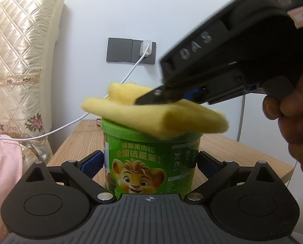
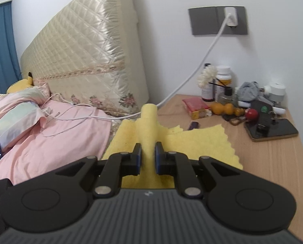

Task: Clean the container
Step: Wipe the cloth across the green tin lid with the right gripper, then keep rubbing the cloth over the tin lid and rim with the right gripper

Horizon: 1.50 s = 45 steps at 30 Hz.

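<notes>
Our left claw [image 1: 149, 160] clamps the green tub [image 1: 151, 158]; our right claw [image 2: 148, 154], pinched on the yellow cloth [image 1: 155, 113], rests atop its lid. We judge wiping barely begun.

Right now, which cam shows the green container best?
Left wrist: the green container fills the centre, label readable, left tongs shut on its sides, yellow cloth on its top. Right wrist shows none of it; the cloth hides it.
</notes>
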### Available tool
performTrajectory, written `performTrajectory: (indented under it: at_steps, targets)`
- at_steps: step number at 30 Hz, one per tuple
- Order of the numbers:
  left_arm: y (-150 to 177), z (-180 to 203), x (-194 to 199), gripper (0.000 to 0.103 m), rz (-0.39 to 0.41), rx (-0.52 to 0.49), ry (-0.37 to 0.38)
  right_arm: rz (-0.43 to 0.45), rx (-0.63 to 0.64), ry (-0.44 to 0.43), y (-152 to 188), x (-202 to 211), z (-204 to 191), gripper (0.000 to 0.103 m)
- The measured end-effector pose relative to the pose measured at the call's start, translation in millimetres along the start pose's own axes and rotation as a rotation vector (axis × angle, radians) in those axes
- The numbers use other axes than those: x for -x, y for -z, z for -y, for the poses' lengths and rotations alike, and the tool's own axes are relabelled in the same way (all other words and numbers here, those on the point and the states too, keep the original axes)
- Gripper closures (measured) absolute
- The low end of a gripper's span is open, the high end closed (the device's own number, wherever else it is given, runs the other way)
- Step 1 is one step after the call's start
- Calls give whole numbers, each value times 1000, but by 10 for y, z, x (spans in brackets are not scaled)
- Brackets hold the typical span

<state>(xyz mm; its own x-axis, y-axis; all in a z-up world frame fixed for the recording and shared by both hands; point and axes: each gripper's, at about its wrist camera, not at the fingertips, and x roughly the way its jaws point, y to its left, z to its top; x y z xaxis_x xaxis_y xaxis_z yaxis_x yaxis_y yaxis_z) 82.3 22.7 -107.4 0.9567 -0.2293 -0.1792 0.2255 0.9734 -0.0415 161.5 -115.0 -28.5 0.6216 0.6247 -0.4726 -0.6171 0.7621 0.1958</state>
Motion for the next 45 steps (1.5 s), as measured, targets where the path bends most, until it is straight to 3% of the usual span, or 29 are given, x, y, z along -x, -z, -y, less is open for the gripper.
performTrajectory:
  at_steps: [7,15,22,25,28,36,45]
  targets:
    - [8,2,-37,4,-4,5,-3,-17,3,-46,64,155,-185,89]
    - [15,11,-67,4,-10,5,-8,-20,4,-3,135,392,-97,89]
    - [52,-7,-117,4,-7,4,-5,10,-10,43,61,199,103,89]
    - [66,-45,-170,4,-5,3,-4,13,-7,32,23,86,84,89]
    - [144,188,-150,4,-9,-2,-37,13,-1,12,0,12,23,88]
    - [207,268,-151,4,-18,10,-42,-6,-4,-37,82,192,-163,89]
    - [270,255,-244,4,-43,24,-42,-15,-8,30,126,425,-26,89]
